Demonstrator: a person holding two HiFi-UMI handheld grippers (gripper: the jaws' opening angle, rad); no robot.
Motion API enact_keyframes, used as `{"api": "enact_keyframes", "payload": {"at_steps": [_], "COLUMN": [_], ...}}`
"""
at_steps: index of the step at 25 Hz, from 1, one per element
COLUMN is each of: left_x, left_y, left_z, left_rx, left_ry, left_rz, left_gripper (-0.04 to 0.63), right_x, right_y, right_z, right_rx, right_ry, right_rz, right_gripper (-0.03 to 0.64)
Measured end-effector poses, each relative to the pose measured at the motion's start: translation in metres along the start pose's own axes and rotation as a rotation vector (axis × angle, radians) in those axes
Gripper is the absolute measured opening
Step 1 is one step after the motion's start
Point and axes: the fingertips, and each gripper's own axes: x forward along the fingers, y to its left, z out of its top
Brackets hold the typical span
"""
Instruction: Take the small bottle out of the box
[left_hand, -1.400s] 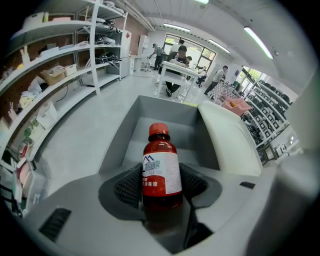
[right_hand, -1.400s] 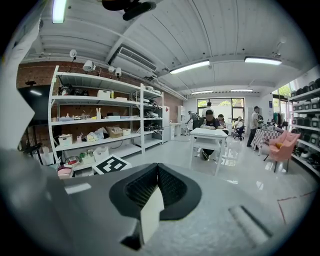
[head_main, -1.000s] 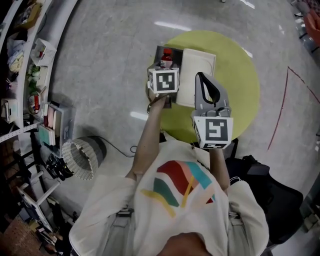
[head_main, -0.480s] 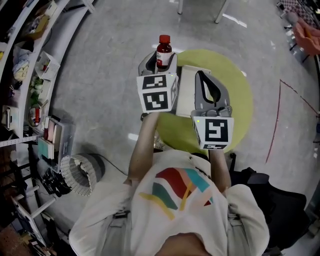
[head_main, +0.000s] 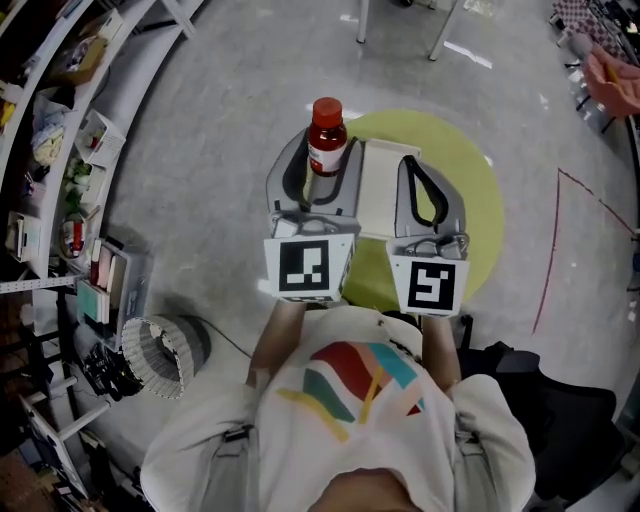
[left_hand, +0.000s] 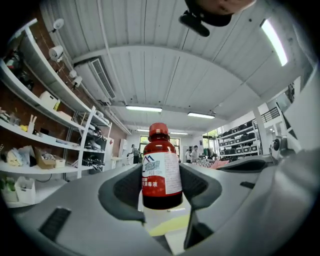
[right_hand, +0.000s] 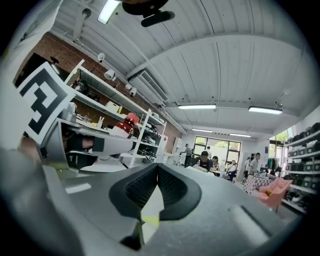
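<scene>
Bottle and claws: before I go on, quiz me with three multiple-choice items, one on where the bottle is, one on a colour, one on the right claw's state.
1. Where is the bottle?
A. in the right claw
B. in the left claw
C. in neither claw

2. What colour is the bottle's cap?
A. red
B. blue
C. white

3. How does the right claw stand?
A. shut on the bottle
B. wide open
C. shut, with nothing in it

Answers:
1 B: the left gripper view shows the bottle upright between that claw's dark pads.
2 A: the cap is red in the head view and in the left gripper view.
3 C: in the right gripper view the jaw tips meet and nothing sits between them.
</scene>
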Motion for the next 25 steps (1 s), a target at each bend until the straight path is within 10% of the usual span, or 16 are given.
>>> {"api": "enact_keyframes", "payload": {"at_steps": [25], "left_x": [-0.046], "left_y": [-0.001], "left_z": [-0.008], "left_rx": [0.084], "left_ry": [-0.079], "left_rz": [0.04], "left_gripper": [0.219], "right_x": [-0.032], "right_y": [0.011], "right_z": [-0.021], "right_rx": [0.091], "right_ry": [0.001], "right_rz": [0.007], "right_gripper": [0.005]}}
